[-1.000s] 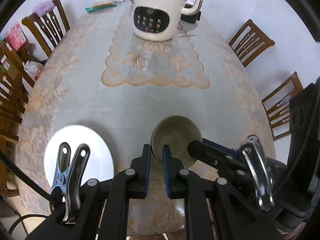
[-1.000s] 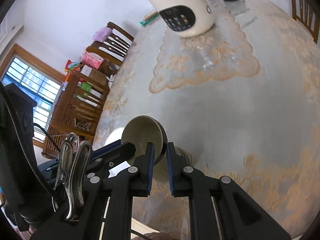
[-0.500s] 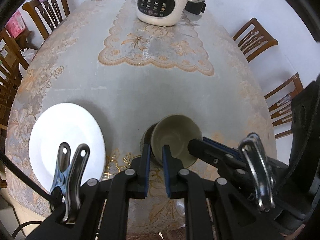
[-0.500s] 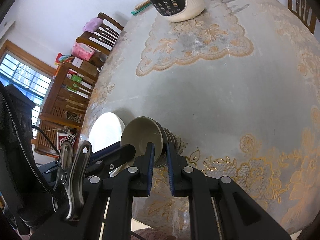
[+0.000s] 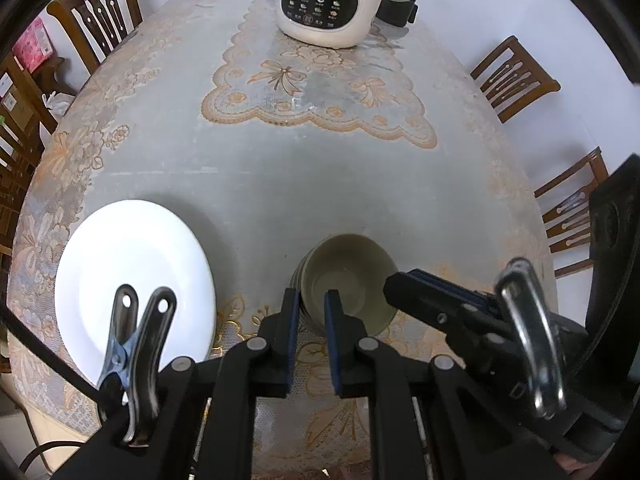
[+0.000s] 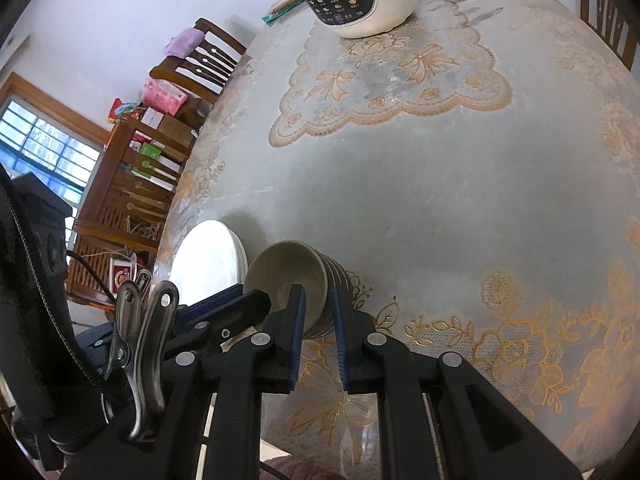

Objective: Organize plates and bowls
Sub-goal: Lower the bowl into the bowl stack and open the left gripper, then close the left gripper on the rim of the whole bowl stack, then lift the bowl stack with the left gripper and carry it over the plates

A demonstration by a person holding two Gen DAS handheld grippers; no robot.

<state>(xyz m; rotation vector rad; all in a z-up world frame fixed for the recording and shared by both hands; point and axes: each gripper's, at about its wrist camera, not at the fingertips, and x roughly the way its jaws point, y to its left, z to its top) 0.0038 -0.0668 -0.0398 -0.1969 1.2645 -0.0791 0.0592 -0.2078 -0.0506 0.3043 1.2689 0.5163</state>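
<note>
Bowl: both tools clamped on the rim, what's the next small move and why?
Probably lower it level onto the table. The bowl hangs tilted, pinched on opposite rim sides by the left tool and right tool, beside the plate, with bare cloth underneath.

light: bright, even daylight | shadows: soft | edges: fisheye-bent, dark vignette | focus: sharp

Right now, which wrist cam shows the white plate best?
Left wrist: the white plate lies nearly whole on the table, only its near edge behind a clamp. Right wrist shows just a foreshortened sliver, partly hidden by the bowl and the left gripper.
</note>
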